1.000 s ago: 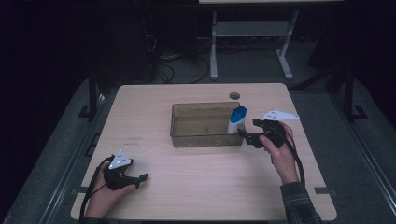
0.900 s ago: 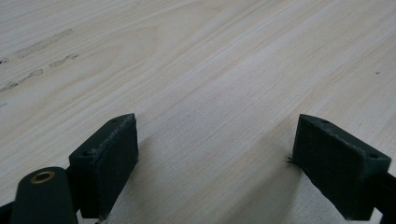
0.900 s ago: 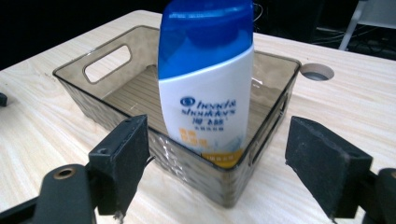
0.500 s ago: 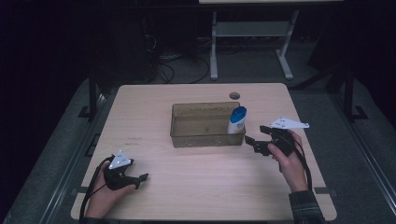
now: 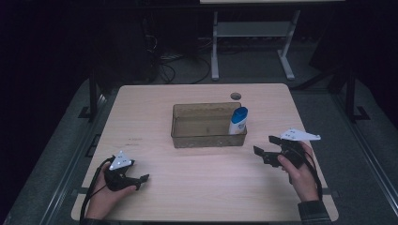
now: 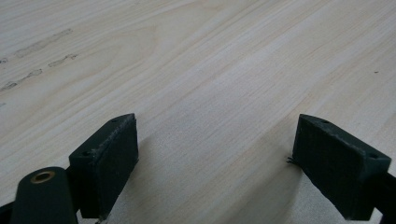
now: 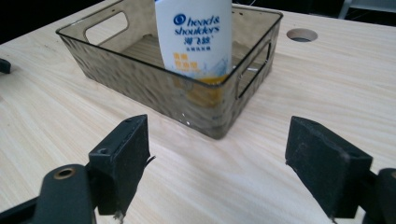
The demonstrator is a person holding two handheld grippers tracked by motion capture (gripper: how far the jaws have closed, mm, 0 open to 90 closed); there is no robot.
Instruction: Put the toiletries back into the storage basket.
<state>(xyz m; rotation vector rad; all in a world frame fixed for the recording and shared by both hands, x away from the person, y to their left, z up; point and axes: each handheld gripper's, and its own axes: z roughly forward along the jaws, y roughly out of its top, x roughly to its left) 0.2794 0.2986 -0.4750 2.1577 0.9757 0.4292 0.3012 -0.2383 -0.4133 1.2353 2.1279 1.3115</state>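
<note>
A white shampoo bottle (image 5: 238,122) with a blue cap stands upright in the right end of the brown see-through bin (image 5: 206,137) on the tabletop (image 5: 197,187); its long axis is vertical and the cap points up. The right tool (image 5: 264,150) is near the bin's right front corner, jaws wide apart and empty. The left tool (image 5: 138,180) lies low at the front left of the tabletop, well apart from the bin, also wide and empty.

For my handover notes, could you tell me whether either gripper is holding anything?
Nothing is held: the left gripper and right gripper are both open; the shampoo bottle stands in the bin.
</note>
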